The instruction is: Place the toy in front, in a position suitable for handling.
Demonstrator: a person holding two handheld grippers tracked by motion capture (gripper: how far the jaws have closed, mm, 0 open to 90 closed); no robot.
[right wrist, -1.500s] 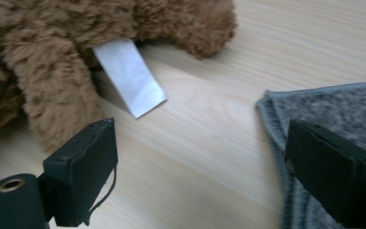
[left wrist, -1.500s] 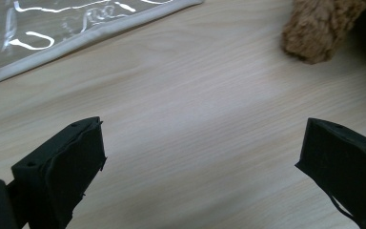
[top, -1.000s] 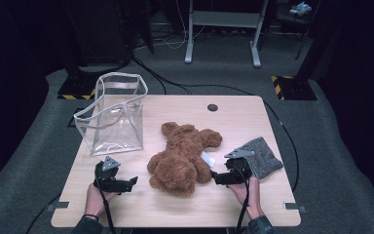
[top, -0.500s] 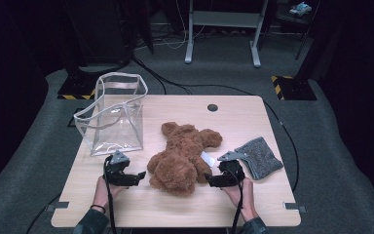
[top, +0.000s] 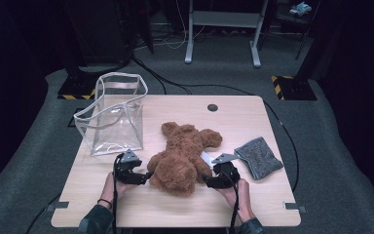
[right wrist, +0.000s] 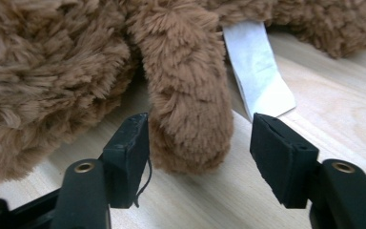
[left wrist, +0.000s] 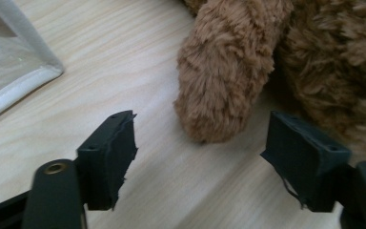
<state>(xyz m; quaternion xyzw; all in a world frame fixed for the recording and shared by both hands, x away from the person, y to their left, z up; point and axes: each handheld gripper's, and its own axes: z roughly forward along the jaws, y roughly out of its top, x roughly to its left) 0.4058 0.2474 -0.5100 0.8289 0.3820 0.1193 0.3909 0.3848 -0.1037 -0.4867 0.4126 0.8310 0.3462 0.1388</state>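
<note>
Pale wood-grain tabletop [top: 272,112], grey carpet and black cables all round it. The brown teddy bear [top: 185,156] lies mid-table toward the near edge. The left gripper [top: 143,176] has its fingers [left wrist: 107,160] spread either side of one limb, closing in, no contact. The right gripper [top: 208,183] is closing too, one finger brushing fur. A clear bag [top: 112,114] stands by the left edge, a grey cloth [top: 259,157] lies by the right.

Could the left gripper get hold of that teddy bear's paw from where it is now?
Probably yes. The left gripper sits with its jaws either side of the teddy bear's paw, not yet touching, and they have just been closing. Bare table lies between; nothing blocks it.
</note>
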